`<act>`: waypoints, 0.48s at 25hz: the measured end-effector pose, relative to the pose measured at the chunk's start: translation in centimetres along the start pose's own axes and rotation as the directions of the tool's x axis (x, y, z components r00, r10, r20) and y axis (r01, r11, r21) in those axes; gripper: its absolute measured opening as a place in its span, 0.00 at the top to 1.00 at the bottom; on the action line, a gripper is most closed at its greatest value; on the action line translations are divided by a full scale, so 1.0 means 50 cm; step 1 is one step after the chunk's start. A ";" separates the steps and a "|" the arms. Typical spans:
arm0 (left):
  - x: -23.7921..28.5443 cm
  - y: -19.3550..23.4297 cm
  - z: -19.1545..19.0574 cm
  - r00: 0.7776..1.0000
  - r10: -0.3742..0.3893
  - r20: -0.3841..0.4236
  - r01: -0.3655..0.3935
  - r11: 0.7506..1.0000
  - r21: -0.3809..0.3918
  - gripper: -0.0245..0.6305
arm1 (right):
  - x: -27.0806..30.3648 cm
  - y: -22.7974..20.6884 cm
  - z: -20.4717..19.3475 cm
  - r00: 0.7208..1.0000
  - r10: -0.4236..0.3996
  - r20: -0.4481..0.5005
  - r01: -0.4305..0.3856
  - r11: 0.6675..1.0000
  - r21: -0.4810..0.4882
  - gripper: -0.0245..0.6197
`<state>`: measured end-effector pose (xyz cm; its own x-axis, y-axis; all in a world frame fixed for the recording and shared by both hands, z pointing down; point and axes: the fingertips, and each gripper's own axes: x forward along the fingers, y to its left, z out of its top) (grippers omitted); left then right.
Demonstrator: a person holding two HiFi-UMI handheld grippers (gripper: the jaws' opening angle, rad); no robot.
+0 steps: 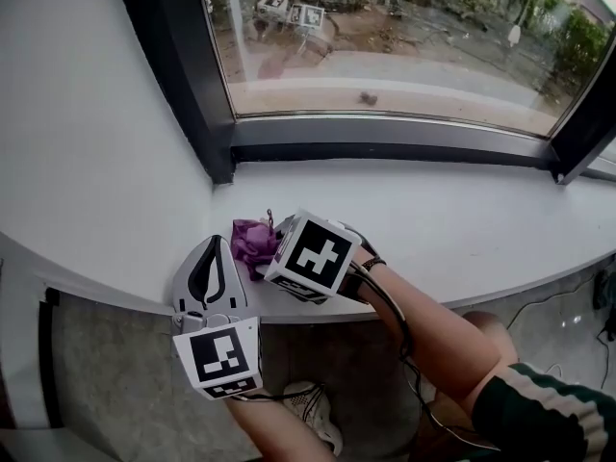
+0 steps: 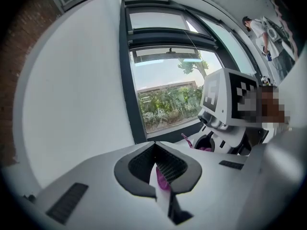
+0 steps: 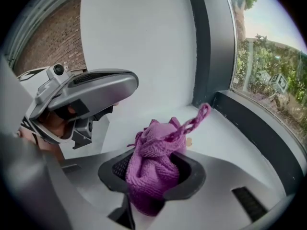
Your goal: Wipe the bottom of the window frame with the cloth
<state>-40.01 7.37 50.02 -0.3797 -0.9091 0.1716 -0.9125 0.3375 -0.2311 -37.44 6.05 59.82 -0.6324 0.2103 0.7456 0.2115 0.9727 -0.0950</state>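
A purple knitted cloth (image 1: 252,242) is bunched up at the near left of the white sill (image 1: 433,210). My right gripper (image 1: 269,248) is shut on the cloth (image 3: 153,162), and a loop of it sticks up past the jaws. My left gripper (image 1: 218,243) sits just left of the cloth at the sill's front edge. Its jaws are closed, with a sliver of purple cloth (image 2: 163,178) between the pads. The dark bottom rail of the window frame (image 1: 385,147) runs along the back of the sill, well beyond both grippers.
A dark upright frame post (image 1: 183,65) and a white wall (image 1: 87,142) close off the left. The frame's right corner (image 1: 577,142) ends the sill. Below the sill's rim are the floor, a shoe (image 1: 313,402) and cables (image 1: 568,292).
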 end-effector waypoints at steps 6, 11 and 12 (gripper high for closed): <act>0.004 -0.017 0.007 1.000 -0.012 0.008 0.012 1.000 -0.007 0.96 | 0.003 0.007 -0.003 1.000 -0.007 0.025 0.007 1.000 0.001 0.74; 0.009 -0.039 0.012 0.999 -0.037 0.024 0.037 0.999 -0.007 0.96 | -0.019 -0.012 0.014 0.990 -0.095 0.103 0.102 0.992 -0.069 0.74; 0.009 -0.041 0.013 0.999 -0.036 0.029 0.037 0.999 -0.022 0.96 | -0.024 -0.015 0.016 0.986 -0.113 0.124 0.125 0.988 -0.088 0.74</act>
<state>-38.22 6.10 49.97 -0.3419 -0.9273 0.1523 -0.9290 0.3091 -0.2035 -37.41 5.16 58.46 -0.7396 0.1090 0.6642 0.1960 0.9789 0.0575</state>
